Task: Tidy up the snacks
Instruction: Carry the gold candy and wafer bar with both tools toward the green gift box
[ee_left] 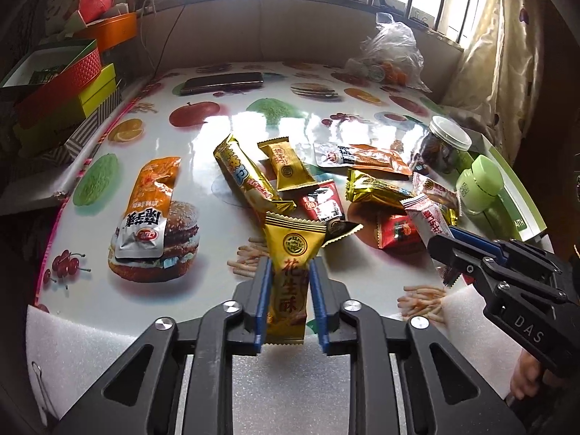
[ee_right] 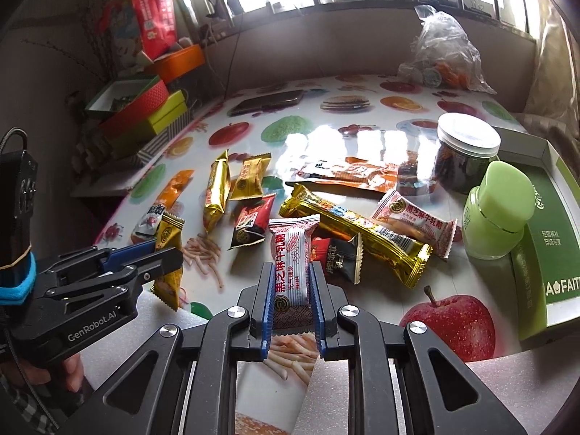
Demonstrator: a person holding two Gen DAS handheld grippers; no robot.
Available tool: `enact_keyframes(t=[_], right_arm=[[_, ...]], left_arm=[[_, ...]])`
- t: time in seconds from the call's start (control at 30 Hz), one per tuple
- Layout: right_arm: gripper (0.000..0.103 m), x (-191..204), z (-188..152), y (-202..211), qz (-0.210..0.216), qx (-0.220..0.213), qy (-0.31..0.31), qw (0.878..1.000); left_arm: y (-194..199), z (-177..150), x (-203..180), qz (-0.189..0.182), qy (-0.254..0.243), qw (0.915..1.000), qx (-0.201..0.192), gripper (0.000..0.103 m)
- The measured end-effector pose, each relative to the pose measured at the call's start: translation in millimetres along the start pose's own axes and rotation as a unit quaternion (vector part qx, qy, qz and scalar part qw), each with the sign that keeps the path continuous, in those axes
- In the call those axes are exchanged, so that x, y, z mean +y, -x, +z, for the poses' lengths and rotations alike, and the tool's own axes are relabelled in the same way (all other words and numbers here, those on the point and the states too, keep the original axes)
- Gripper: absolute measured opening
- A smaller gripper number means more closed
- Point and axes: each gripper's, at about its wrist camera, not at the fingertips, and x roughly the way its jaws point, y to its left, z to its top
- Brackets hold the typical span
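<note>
My left gripper [ee_left: 290, 272] is shut on a gold peanut-candy packet [ee_left: 291, 250] and holds it above the table; it also shows in the right wrist view [ee_right: 168, 250]. My right gripper [ee_right: 291, 272] is shut on a white and red nougat packet [ee_right: 293, 253], lifted off the table; the packet also shows in the left wrist view [ee_left: 426, 217]. Several snack packets lie in a loose pile mid-table: a long gold bar [ee_right: 355, 228], a red and black packet [ee_right: 252, 224], an orange pouch [ee_right: 348, 174].
A fruit-print tablecloth [ee_left: 203, 72] covers the table. A phone [ee_left: 223, 82] lies at the back. A dark jar [ee_right: 465, 152], a green jar [ee_right: 498, 214] and a green box [ee_right: 543, 253] stand at right. Stacked boxes [ee_left: 61, 83] sit at left, a plastic bag [ee_left: 393, 54] at back right.
</note>
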Motion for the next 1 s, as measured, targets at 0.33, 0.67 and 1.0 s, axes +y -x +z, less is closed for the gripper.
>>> enact_keyframes(t=[0.33,0.67,1.0], right_arm=[[0.017,-10,-3,12,-0.002,-0.011,-0.014,1.0],[0.017,-14,-4,13,-0.003,-0.012,-0.02,1.0],[0.017,-15,-5,13,-0.007,-0.01,-0.022,1.0]], left_arm=[[-9,0,-13,-0.005,-0.001,0.9999,0.016,0.017],[-29,-6,-7,0.027,-0.016,0.9985,0.044,0.051],[-34,-10,-7,0.028,-0.012,0.9983,0.05,0.026]])
